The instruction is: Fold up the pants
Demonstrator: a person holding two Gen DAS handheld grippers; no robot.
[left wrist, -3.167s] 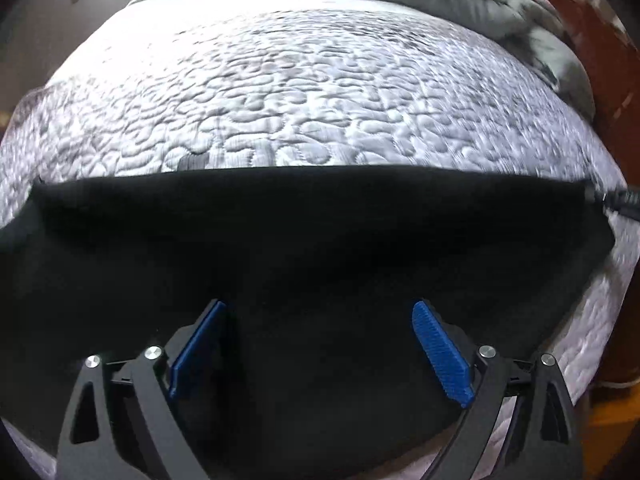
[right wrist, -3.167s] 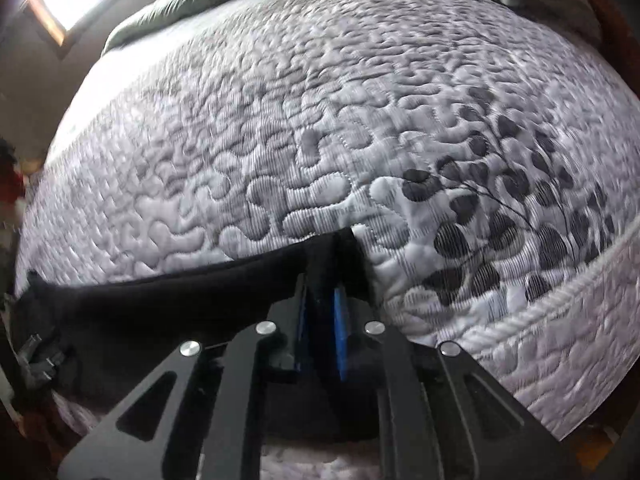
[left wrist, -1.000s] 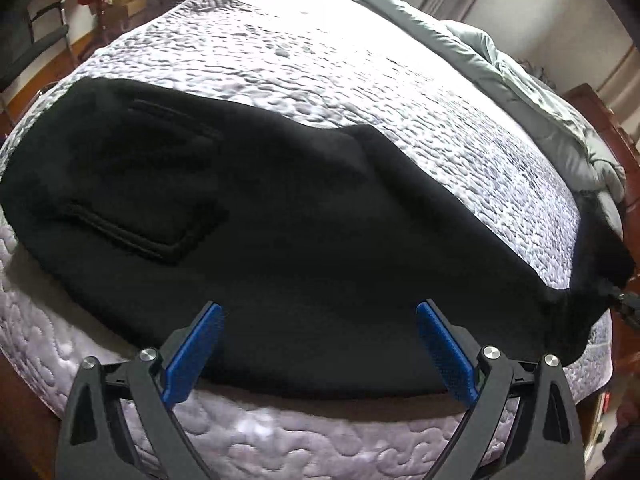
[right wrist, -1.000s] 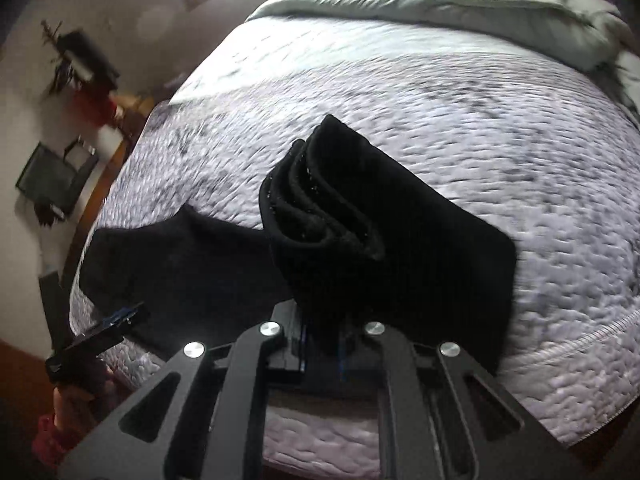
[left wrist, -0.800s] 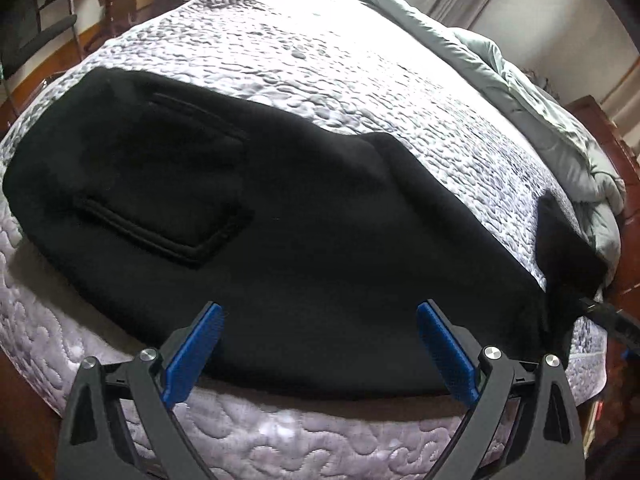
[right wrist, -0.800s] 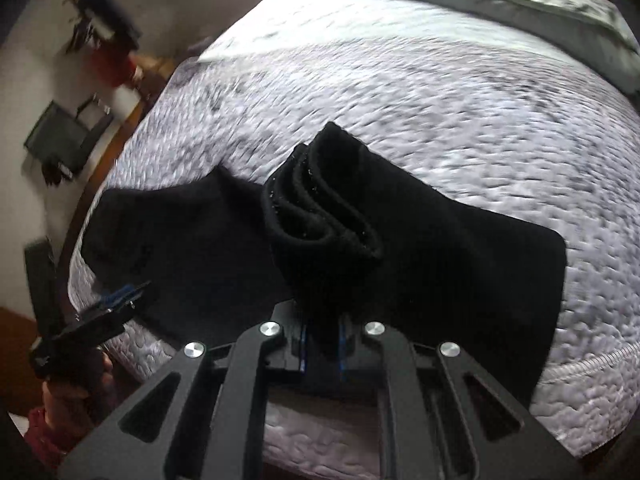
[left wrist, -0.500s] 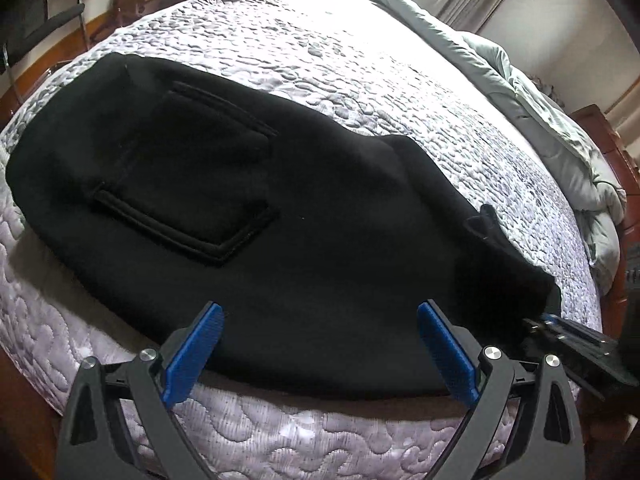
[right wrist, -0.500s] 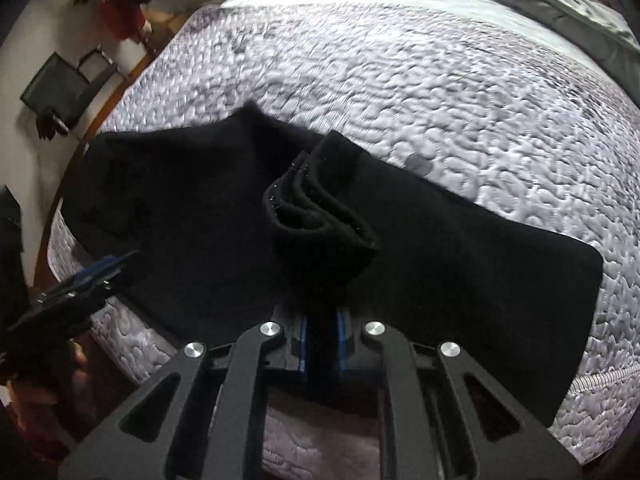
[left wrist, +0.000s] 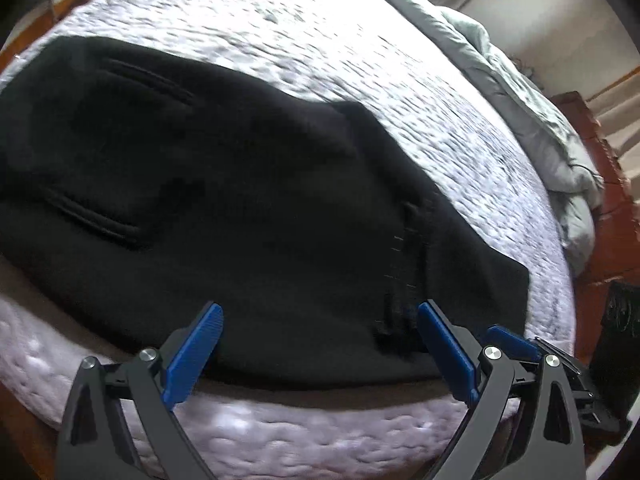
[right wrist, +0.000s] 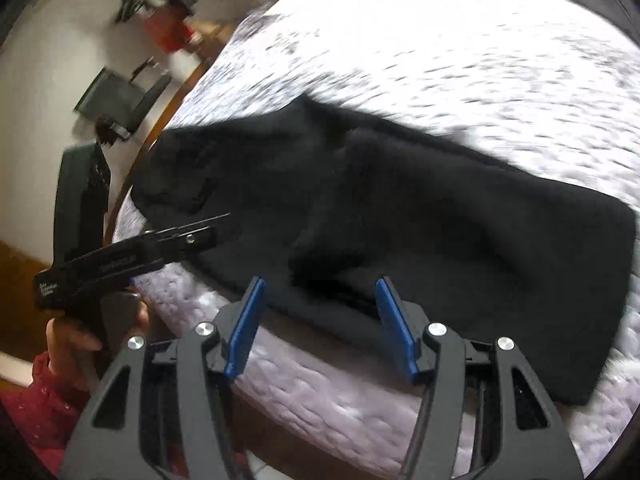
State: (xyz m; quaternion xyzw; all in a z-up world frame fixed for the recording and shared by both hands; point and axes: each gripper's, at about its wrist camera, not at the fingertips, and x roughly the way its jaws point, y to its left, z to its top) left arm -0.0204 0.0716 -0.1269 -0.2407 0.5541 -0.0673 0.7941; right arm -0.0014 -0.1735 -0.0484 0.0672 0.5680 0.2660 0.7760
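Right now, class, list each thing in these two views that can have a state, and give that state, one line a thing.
Black pants: folded over on themselves, lying flat on the bed, held by neither gripper.
Left gripper: open, nothing between its jaws, above the near edge of the pants.
Right gripper: jaws opening, empty, at the near edge of the pants.
Grey duvet: bunched at the far side of the bed.
Quilted mattress: uncovered.

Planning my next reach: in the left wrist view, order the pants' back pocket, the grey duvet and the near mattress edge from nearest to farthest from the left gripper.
1. near mattress edge, directly below the left gripper
2. back pocket, upper left on the black pants
3. grey duvet, far right
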